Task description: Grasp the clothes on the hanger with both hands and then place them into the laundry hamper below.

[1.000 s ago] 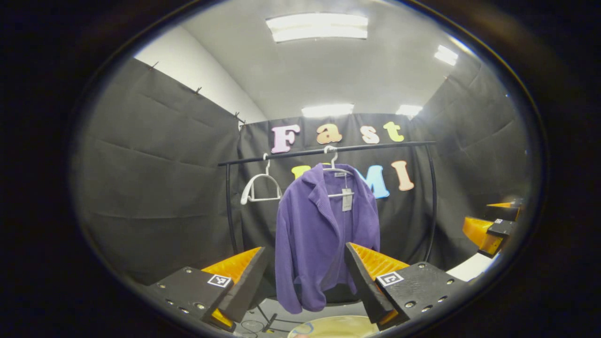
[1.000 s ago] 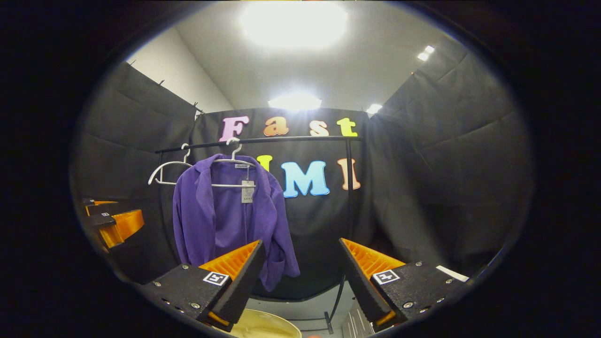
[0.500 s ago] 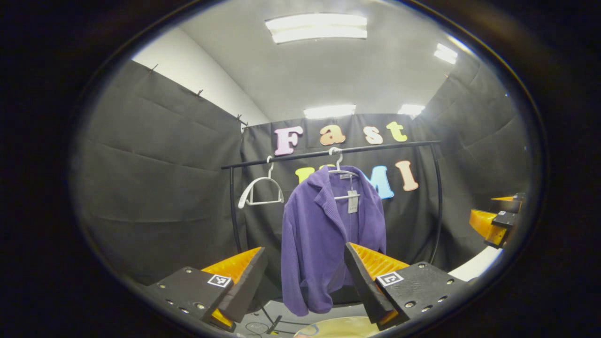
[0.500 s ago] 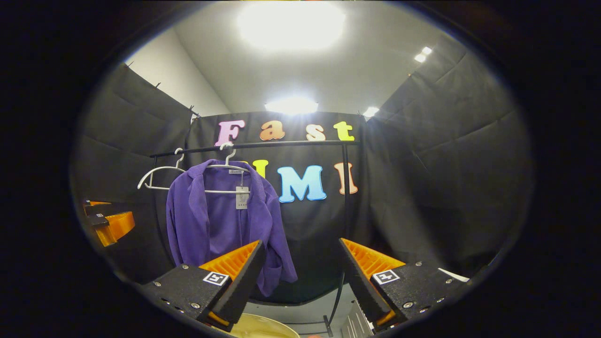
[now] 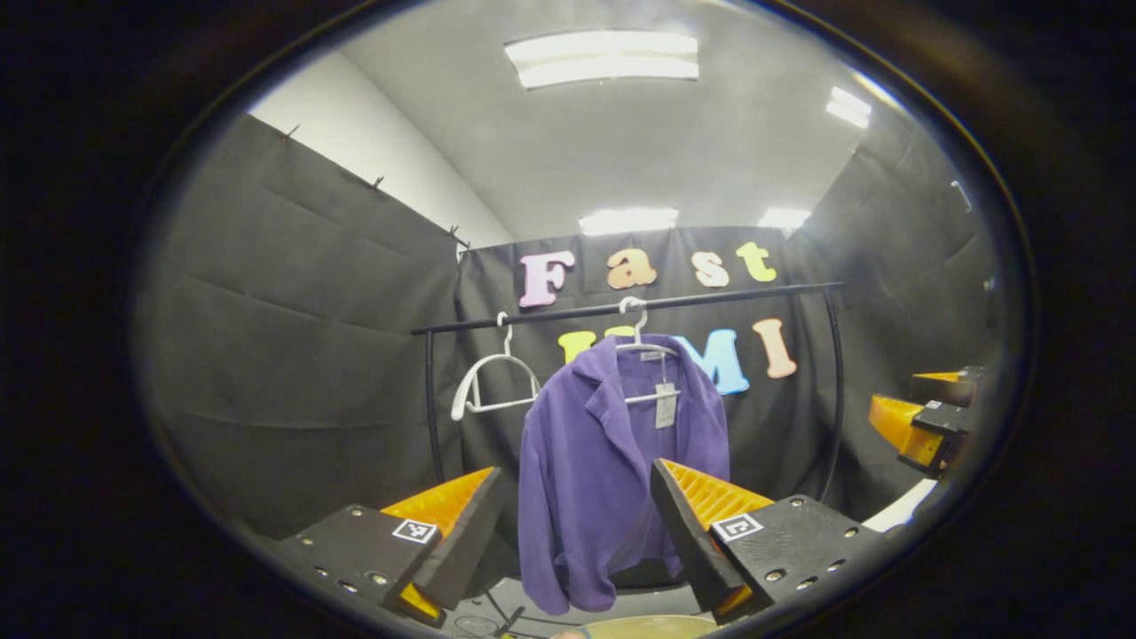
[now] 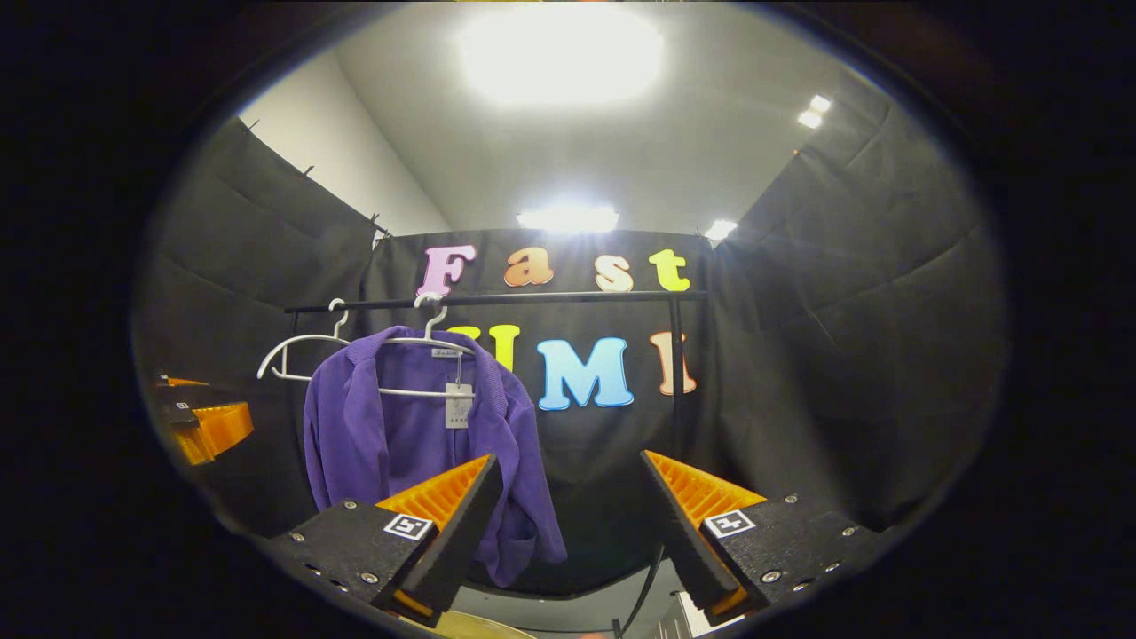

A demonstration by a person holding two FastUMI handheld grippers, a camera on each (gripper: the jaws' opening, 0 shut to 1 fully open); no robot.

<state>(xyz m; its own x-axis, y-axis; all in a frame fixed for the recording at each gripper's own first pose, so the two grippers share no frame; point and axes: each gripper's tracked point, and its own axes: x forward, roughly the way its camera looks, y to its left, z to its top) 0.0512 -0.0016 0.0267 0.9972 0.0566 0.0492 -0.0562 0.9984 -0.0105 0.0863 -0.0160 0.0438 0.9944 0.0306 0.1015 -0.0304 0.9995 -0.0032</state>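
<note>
On the black rail [image 5: 621, 306] at the back of the booth, a purple jacket [image 5: 612, 470] hangs from a white hanger [image 5: 641, 342], its hook over the rail's middle stretch. A paper tag [image 5: 665, 405] dangles at the open collar; its print is too small to read. A second, bare white hanger [image 5: 493, 382] hangs on the same rail nearer its left end, apart from the jacket.

Left gripper [image 5: 577, 524], left gripper view: fingers spread wide, nothing between them, well short of the jacket. The right-hand finger overlaps the jacket's lower right part and hides it; the left sleeve hangs free in the gap. Below the jacket's hem, at the bottom edge of the view, a pale curved rim [image 5: 639, 628] is cut off; whether it is the hamper cannot be confirmed.

Right gripper [image 6: 568, 524], right gripper view: fingers likewise apart and empty. The jacket [image 6: 417, 444] sits left of the gap, its lower left part covered by the left-hand finger. The rail's right upright [image 6: 676, 373] stands clear; its foot is hidden behind the right-hand finger. A sliver of the pale rim [image 6: 461, 627] shows at the bottom edge.

Each gripper appears partly cut off at the side edge of the other's view, the right one [image 5: 923, 422] and the left one [image 6: 200, 426]; the holding hands are not discernible.
</note>
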